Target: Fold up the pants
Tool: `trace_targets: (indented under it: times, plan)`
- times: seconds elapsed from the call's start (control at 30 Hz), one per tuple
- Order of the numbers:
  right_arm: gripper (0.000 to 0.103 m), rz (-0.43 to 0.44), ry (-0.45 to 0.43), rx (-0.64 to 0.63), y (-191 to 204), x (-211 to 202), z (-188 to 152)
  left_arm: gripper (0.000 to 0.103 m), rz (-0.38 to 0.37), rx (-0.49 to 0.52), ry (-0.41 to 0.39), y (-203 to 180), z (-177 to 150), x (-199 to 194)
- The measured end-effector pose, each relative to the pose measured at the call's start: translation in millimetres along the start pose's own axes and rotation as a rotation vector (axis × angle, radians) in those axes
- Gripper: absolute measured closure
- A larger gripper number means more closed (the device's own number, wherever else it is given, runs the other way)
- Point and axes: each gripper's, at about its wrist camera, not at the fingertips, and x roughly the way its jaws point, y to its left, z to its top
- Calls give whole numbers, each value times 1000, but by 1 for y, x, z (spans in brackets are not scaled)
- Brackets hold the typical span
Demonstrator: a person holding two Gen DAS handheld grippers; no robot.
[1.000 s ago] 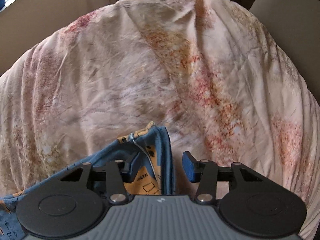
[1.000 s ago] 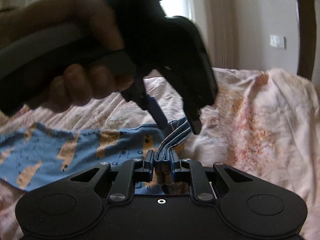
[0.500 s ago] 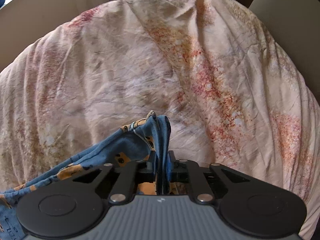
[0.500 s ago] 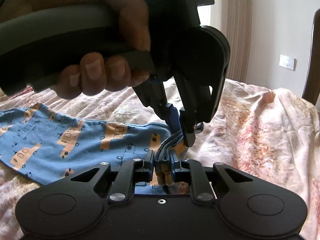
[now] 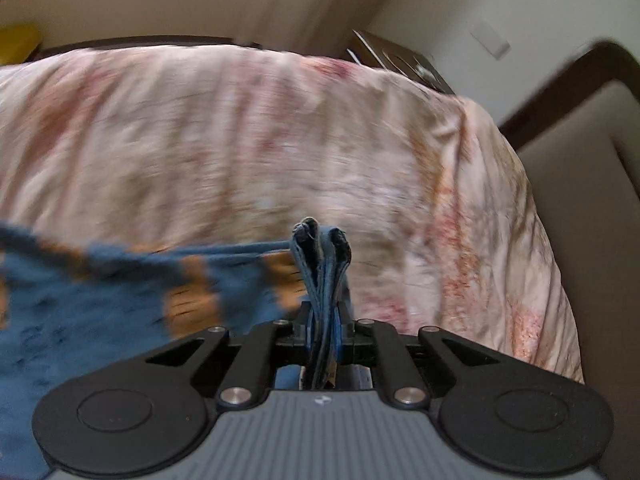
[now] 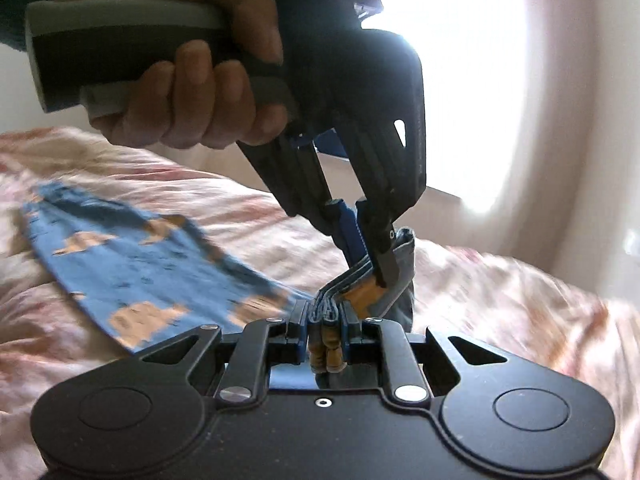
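Note:
The pants point(image 5: 100, 300) are blue with orange vehicle prints and trail off to the left over the bed. My left gripper point(image 5: 323, 334) is shut on a bunched edge of the pants, which sticks up between its fingers. My right gripper point(image 6: 327, 332) is shut on the same bunched edge of the pants point(image 6: 132, 264). In the right wrist view the left gripper point(image 6: 366, 248) comes down from above, held by a hand, and pinches the fabric just beyond my right fingertips. Both views are motion-blurred.
A bed with a pink floral cover point(image 5: 240, 140) lies under the pants and shows too in the right wrist view point(image 6: 500, 300). A dark wooden bed frame point(image 5: 568, 80) and a bedside table point(image 5: 400, 60) stand at the right. A bright window point(image 6: 480, 80) is behind.
My left gripper closed on the pants edge beside the right gripper. Both grippers then lifted and swung, raising the fabric off the bed; the view turned toward the bed's far corner.

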Motion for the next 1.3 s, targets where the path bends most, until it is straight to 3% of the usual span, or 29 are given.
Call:
trace_targets:
  times: [0.23,0.4,0.57,0.7,0.97,1.17,1.3]
  plan:
    - [86,153,62,-138,69,23,30,93,28,4,-54,80,-31,-30]
    - [86,251,171,-142,107,55,34,93,47,-44,-17,129,-44,-13]
    - [86,277,231,-103,128,76,16,93,-4,-140,-5,166,-54,3]
    - [86,271,202,-64,131,78,3,93,-21,-134,-15,172,-59,6]
    - [86,281,197,-66,127,76,3,93,41,-93,-20,153,-55,3]
    - [86,254,184,-68,126,70,20,93,23,-15,-77,141,-49,-34]
    - [86,254,146,-81,136,64,42,93,17,-22,-105,159,-48,-63]
